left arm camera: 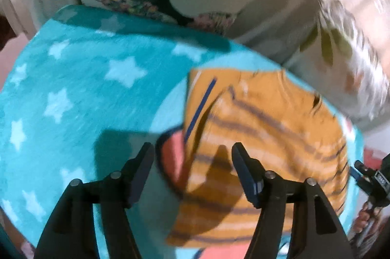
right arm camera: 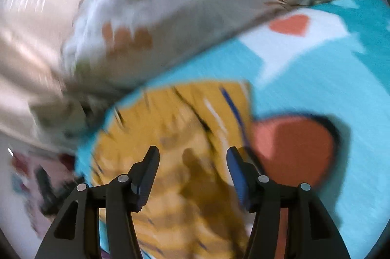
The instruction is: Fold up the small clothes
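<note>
Both my left gripper (left arm camera: 192, 151) and right gripper (right arm camera: 192, 156) hang spread wide, empty, over the orange striped garment (left arm camera: 263, 137) lying mid-frame on the teal blanket (left arm camera: 85, 88). I'd pinch an edge cleanly, single layer.

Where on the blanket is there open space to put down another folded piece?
Free: the starred stretch of the teal blanket left of the orange striped garment. Crowded: the garment's far and right sides, hemmed by the floral pillow.
</note>
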The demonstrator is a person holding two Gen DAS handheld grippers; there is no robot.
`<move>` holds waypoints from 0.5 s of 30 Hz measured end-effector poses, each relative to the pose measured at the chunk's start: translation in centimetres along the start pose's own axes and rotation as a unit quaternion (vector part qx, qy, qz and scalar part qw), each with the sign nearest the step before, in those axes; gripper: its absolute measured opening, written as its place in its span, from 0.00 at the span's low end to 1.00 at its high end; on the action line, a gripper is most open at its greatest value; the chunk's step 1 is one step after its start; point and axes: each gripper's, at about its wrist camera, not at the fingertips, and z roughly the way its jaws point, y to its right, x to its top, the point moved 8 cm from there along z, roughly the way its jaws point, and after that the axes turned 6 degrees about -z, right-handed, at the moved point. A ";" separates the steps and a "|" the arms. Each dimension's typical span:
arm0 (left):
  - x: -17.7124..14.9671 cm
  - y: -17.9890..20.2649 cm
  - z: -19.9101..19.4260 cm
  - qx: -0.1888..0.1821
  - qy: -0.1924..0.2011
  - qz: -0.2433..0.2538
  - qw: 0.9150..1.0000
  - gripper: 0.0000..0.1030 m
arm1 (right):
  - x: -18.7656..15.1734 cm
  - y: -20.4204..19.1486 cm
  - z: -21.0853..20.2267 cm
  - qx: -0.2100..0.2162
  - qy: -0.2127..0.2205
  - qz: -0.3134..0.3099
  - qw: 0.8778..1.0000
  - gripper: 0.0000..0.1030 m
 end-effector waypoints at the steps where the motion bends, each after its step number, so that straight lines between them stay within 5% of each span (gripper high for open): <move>1: -1.1 -0.3 0.0 -0.002 -0.003 0.012 1.000 0.65 | -1.6 0.5 -0.3 -0.002 -0.010 -0.002 1.000 0.61; 5: -4.4 -1.7 0.4 -0.009 -0.021 0.031 0.999 0.68 | -5.8 1.0 0.1 0.000 -0.030 -0.007 1.000 0.60; 7: -5.4 -1.8 1.1 -0.008 -0.031 0.035 0.999 0.68 | -6.7 0.3 1.2 0.014 -0.039 -0.011 0.999 0.34; 8: -5.6 -1.8 1.6 -0.005 -0.039 0.036 0.999 0.58 | -7.0 0.2 1.4 0.022 -0.043 -0.013 0.999 0.14; 9: -5.9 -1.7 1.9 -0.006 -0.049 0.036 0.998 0.37 | -7.3 0.5 1.2 0.026 -0.043 -0.012 0.999 0.10; 11: -6.2 -1.7 1.6 -0.007 -0.060 0.031 0.998 0.27 | -7.0 1.2 0.9 0.000 -0.039 -0.011 0.999 0.08; 15: -5.7 -3.1 0.1 0.056 -0.030 0.034 0.997 0.12 | -7.0 4.8 -0.4 -0.049 -0.032 0.007 0.998 0.07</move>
